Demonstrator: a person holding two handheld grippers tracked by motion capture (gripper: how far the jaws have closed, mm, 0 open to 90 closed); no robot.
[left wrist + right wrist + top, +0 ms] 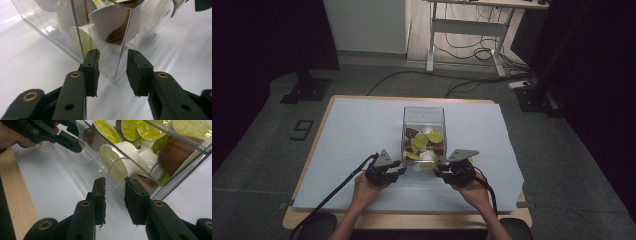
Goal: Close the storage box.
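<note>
Clear box of capsules — tools flank near corners, gaping.

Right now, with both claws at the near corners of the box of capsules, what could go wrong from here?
1. Each claw, left and right, straddles only a thin corner edge of the clear box, so the grip might slip.
2. The box is open-topped and packed with capsules; tilting it could spill them.
3. The paper sheet looks smooth, so an uneven push may skid or turn the box.

Upright clear box of coffee capsules
</note>
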